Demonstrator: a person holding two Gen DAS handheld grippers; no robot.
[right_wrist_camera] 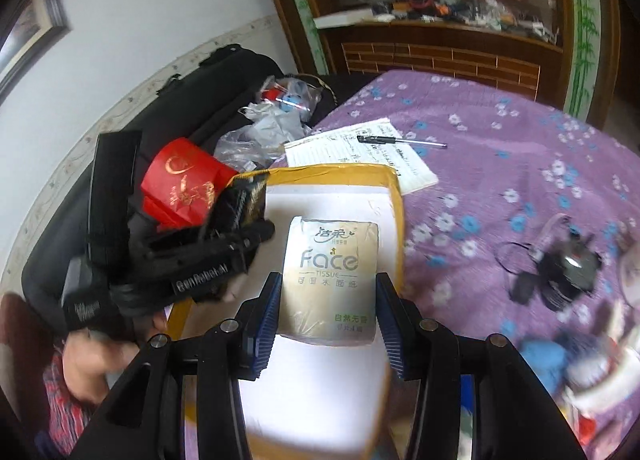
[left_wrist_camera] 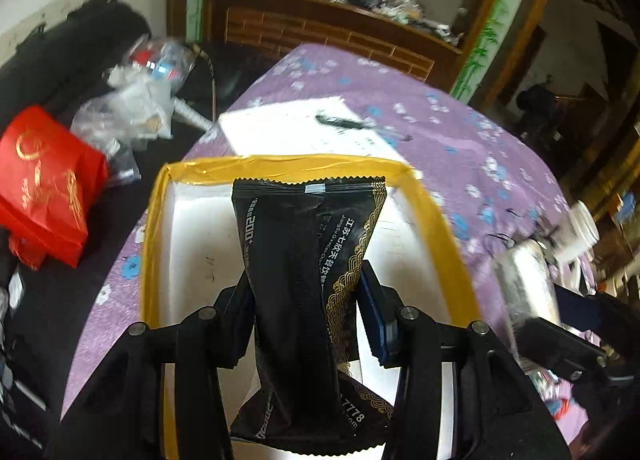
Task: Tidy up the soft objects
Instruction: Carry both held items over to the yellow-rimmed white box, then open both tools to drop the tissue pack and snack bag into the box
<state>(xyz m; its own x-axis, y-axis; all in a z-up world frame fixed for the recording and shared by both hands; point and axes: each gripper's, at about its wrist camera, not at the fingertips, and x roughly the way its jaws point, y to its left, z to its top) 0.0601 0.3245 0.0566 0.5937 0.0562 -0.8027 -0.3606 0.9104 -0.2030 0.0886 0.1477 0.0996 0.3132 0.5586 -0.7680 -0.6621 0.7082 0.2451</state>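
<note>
The left gripper [left_wrist_camera: 306,312] has its jaws pinching a black packet [left_wrist_camera: 308,260], squeezed at its waist, above a white box with a yellow-taped rim [left_wrist_camera: 280,165] on the purple flowered counter [left_wrist_camera: 460,148]. The right gripper [right_wrist_camera: 328,316] has its jaws clamped on a pack of face tissue [right_wrist_camera: 330,280] over the same box.

Pen [right_wrist_camera: 401,140] lies on paper [right_wrist_camera: 360,154] behind the box [right_wrist_camera: 394,196].
</note>
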